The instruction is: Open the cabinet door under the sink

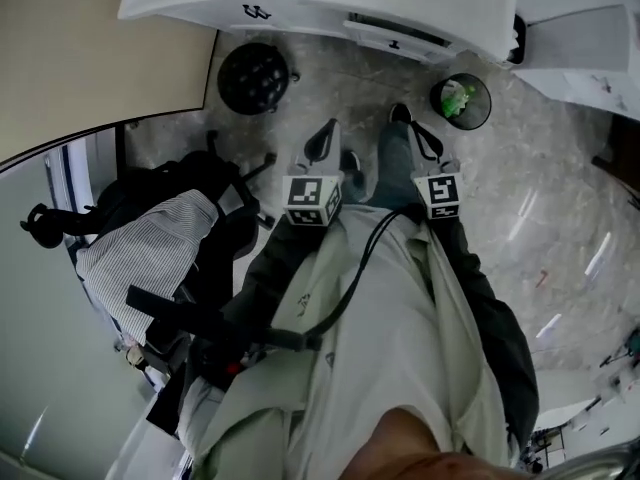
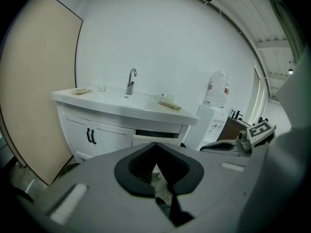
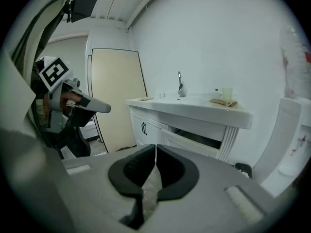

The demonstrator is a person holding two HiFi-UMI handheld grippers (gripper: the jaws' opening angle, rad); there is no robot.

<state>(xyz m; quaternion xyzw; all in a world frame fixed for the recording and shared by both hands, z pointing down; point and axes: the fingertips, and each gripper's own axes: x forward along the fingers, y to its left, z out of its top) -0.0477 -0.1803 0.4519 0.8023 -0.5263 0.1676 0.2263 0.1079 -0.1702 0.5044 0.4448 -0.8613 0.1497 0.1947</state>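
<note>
Head view looks steeply down the person's pale shirt [image 1: 400, 348] to two tools held side by side above a grey speckled floor [image 1: 560, 198]. Both point toward the white bench [image 1: 300, 8] that tops the cabinet. The left hand-held gripper [image 2: 156, 144] is clenched, its black pads meeting at the tips with nothing between them. The right hand-held gripper [image 3: 155, 147] is clenched the same way and is also empty. Both hang well short of the cabinet and touch nothing.

The cabinet doors [image 2: 109, 141] under the sink are closed. Their two black handles [image 2: 91, 136] stand upright, side by side where the doors meet. Right of the doors, just under the bench, a drawer [image 2: 155, 136] stands slightly ajar and shows a dark gap. Above the doors a chrome faucet [image 2: 131, 81] rises from the back of the bench. A folded tan cloth [image 2: 170, 106] lies toward the bench's right end.

A water dispenser [image 2: 209, 125] with a bottle on top stands just right of the cabinet. A small black bin [image 1: 461, 100] with something green inside sits on the floor in front of the cabinet's right end. A round black object [image 1: 253, 76] lies on the floor before its left end, and a beige panel [image 2: 34, 81] stands against the cabinet's left side. Well back from the cabinet, at the person's left, a black office chair [image 1: 215, 268] carries a striped garment [image 1: 150, 253].
</note>
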